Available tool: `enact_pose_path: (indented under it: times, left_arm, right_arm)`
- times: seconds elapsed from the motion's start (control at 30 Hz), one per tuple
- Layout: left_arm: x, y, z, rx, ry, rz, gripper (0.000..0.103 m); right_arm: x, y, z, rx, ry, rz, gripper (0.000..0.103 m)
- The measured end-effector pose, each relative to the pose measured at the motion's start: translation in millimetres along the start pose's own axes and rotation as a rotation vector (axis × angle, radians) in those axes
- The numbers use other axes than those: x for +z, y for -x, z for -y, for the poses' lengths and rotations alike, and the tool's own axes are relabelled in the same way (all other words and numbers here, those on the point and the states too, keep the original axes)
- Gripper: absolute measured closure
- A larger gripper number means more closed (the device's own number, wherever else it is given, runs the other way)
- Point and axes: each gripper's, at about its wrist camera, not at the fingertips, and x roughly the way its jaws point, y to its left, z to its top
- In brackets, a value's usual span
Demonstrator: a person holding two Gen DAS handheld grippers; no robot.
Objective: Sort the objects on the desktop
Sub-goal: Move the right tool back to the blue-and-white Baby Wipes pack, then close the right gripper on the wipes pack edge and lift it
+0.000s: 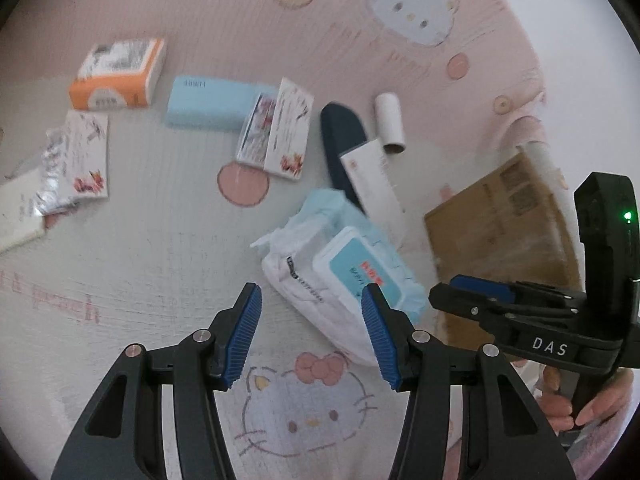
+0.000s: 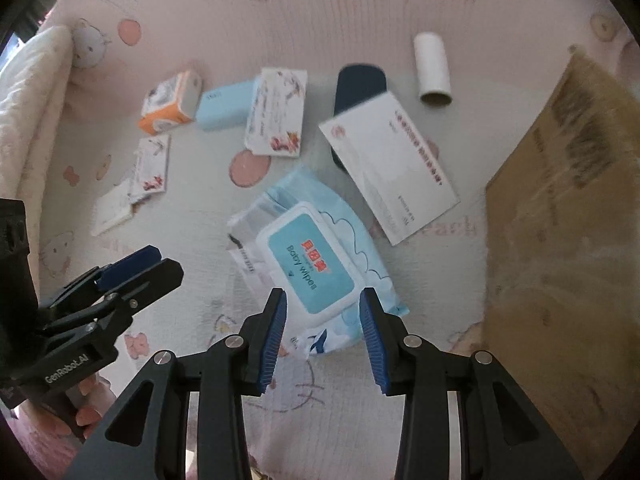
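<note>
Both black two-finger grippers with blue ribbed pads hang empty, left gripper (image 1: 311, 334) and right gripper (image 2: 323, 334) each with jaws apart, above a pink cartoon-cat printed bedspread (image 2: 280, 20). Just beyond the right gripper's tips lies a pale blue soft pack of baby wipes (image 2: 310, 256); small cartons are scattered behind it, and a brown cardboard box (image 2: 560, 220) stands to its right

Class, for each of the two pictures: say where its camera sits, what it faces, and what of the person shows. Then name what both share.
Left wrist: sits on the left hand-held gripper, facing down at the wipes pack on a pink sheet; the right hand-held gripper and fingers show.
Right wrist: sits on the right hand-held gripper, facing down at the pack; the left one shows.
Shared: pack, envelope, cardboard box.
</note>
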Motion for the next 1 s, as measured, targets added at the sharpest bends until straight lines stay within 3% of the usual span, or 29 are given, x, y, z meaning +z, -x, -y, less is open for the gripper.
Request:
enact_pose_path:
  times: [0.3,0.53,0.73,0.87,1.0]
  left_arm:
    - [1,-42,-9,-0.028,0.072,-0.049,0.047]
    - [-2,-54,-16,-0.029,0.086,-0.042,0.047]
    - [-9,-59,-29,-0.054,0.171,-0.043,0.048]
    - [-10,-58,-28,-0.042,0.171,-0.031,0.060]
    - [-7,-57,-21,-0.030,0.137,-0.013,0.071]
  right_arm:
    - [21,-38,18,-0.069,-0.018,-0.031,0.068]
    - [23,-56,28,-0.044,-0.052,-0.050,0.068]
    - [25,-60,34,-0.014,-0.058,-0.007,0.065]
    - [23,-62,40,0.027,-0.100,-0.013,0.066]
    - [16,-63,35,0.079,-0.119,-0.020,0.074]
